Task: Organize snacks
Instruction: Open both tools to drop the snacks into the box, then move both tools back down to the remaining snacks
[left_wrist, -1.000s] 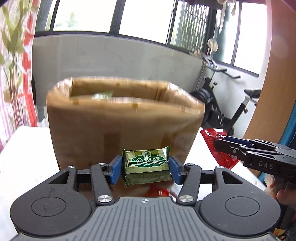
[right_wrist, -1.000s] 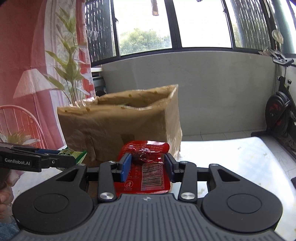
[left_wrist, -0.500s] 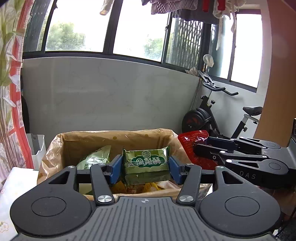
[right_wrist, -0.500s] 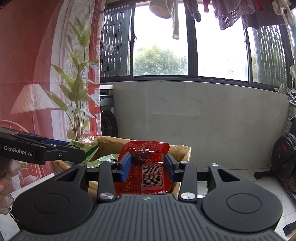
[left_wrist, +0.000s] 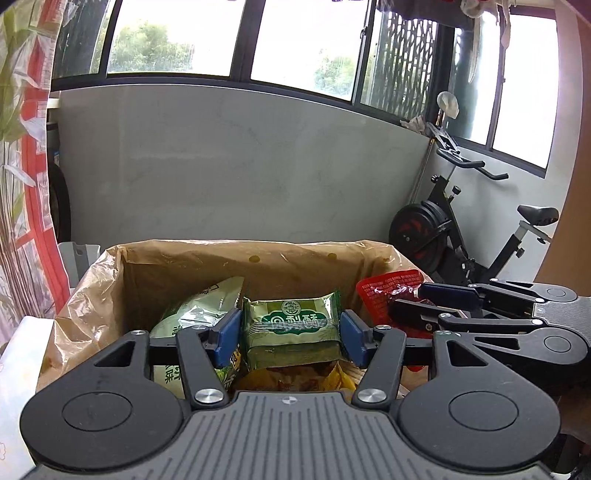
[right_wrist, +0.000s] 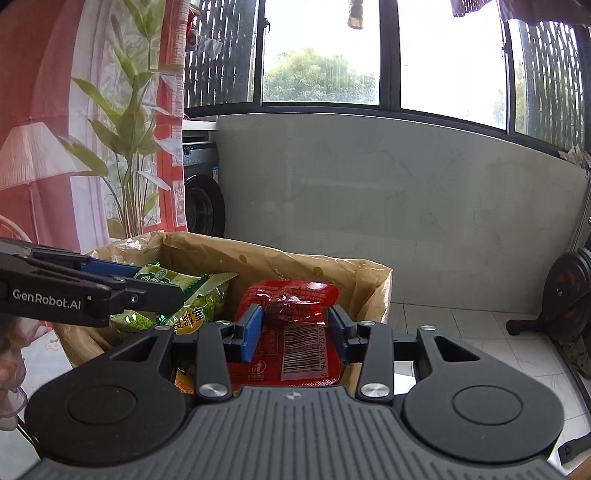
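Note:
A brown paper bag (left_wrist: 184, 266) stands open, with several snack packs inside. My left gripper (left_wrist: 290, 330) is shut on a green snack packet (left_wrist: 291, 325) and holds it over the bag's mouth. My right gripper (right_wrist: 295, 330) is shut on a red snack pouch (right_wrist: 291, 325) with a barcode, also over the bag (right_wrist: 332, 273). In the left wrist view the right gripper (left_wrist: 424, 299) comes in from the right with the red pouch (left_wrist: 384, 291). In the right wrist view the left gripper (right_wrist: 162, 284) comes in from the left with the green packet (right_wrist: 155, 275).
Inside the bag lie a pale green snack bag (left_wrist: 199, 306) and yellow packs (left_wrist: 295, 380). A white table (left_wrist: 18, 354) bears the bag. An exercise bike (left_wrist: 461, 229) stands at the right, a grey wall (left_wrist: 240, 166) behind, a washing machine (right_wrist: 203, 199) and curtain at the left.
Both grippers have moved forward and tipped down over the open bag with their packs still held. The bag's inside now shows more fully.

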